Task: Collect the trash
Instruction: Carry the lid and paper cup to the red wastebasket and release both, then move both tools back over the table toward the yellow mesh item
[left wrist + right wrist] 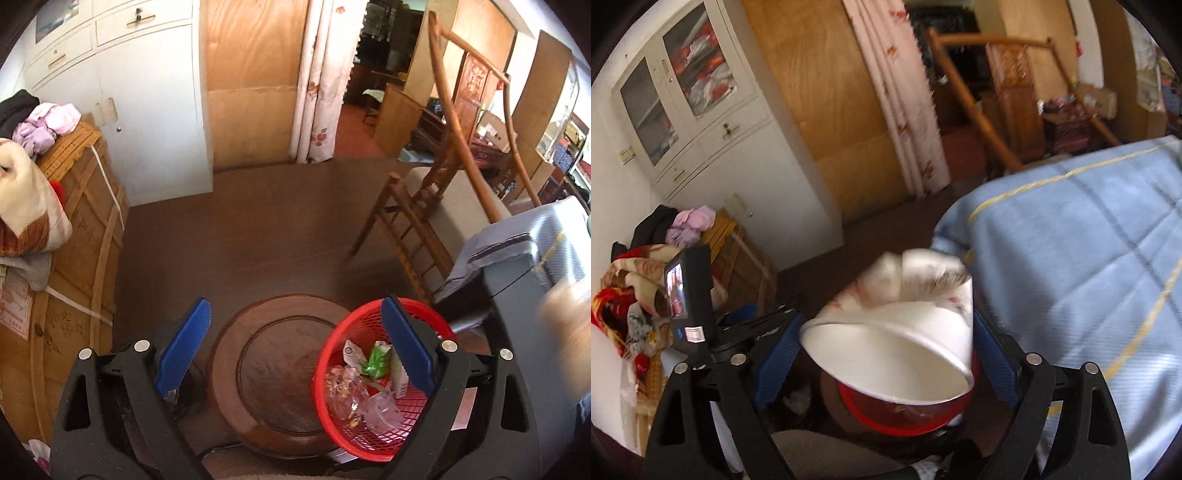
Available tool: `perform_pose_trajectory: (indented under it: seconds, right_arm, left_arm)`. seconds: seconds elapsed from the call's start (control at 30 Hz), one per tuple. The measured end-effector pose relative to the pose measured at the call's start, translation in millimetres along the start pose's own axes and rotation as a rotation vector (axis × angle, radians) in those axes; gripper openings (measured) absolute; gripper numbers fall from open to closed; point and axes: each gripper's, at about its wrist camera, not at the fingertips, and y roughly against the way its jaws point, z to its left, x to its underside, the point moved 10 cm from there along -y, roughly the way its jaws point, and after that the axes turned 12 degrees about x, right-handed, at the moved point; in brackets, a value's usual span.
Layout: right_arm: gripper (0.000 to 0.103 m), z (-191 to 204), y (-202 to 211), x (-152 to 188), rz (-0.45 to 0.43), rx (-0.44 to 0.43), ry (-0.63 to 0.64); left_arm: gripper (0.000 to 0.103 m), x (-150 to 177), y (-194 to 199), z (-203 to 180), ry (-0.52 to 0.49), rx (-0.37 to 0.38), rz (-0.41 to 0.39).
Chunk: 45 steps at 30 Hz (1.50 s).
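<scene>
Holding a crushed white paper cup (pixel 897 325) between its blue ribbed pads, the right gripper (pixel 886 339) is clenched on it, and the cup's wide oval mouth faces the near side. The cup is smooth inside, and its outer wall is creased, with a faint reddish print. Just below the cup a part of the red basket (pixel 905 417) shows, its rim round and glossy.

From the left wrist camera, the left gripper (pixel 295 343) is released, its jaws standing wide apart with nothing between them. Its fingers are black plastic, and the blue pads have small teeth along the edge. The red basket (pixel 325 369) is a round plastic mesh one, and it lies at the right side, partly behind the right finger. In it rest a green crumpled wrapper (pixel 376 360), a folded white carton piece (pixel 352 352) and some clear crinkled plastic (pixel 354 398). The basket overlaps the right edge of a round dark wooden stool (pixel 273 373) with a raised ring on its top.

A blue quilted blanket (pixel 1071 266) with thin yellow lines fills the right side of the right wrist view. Far left stands a white cabinet (pixel 147 92), and on the right a wooden chair (pixel 424 206) with curved arms.
</scene>
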Motion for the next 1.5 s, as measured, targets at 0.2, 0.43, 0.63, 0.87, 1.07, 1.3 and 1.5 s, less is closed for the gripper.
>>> perform_pose_trajectory:
  seconds: [0.2,0.43,0.63,0.87,1.07,1.3,1.5]
  right_arm:
    - [0.094,-9,-2,-2,-0.004,0.014,-0.038]
    - [0.094,-36,15,2,-0.036,0.02,-0.098]
    - [0.094,-51,50,6,-0.102,0.042,-0.126]
    - [0.094,-65,107,19,-0.21,0.083,-0.17]
    - [0.095,-79,171,40,-0.329,0.139,-0.209]
    - [0.097,-122,261,96,-0.478,0.298,-0.294]
    - [0.097,-196,338,162,-0.568,0.539,-0.416]
  left_arm:
    - [0.09,2,-7,1,0.008,0.001,0.016]
    - [0.09,4,0,-14,-0.015,0.032,0.009]
    - [0.09,4,20,-43,-0.086,0.073,-0.03]
    - [0.09,4,61,-84,-0.169,0.165,-0.101]
    - [0.092,13,107,-128,-0.283,0.248,-0.174]
    - [0.096,50,164,-198,-0.451,0.413,-0.226]
    - [0.096,97,194,-272,-0.635,0.538,-0.206]
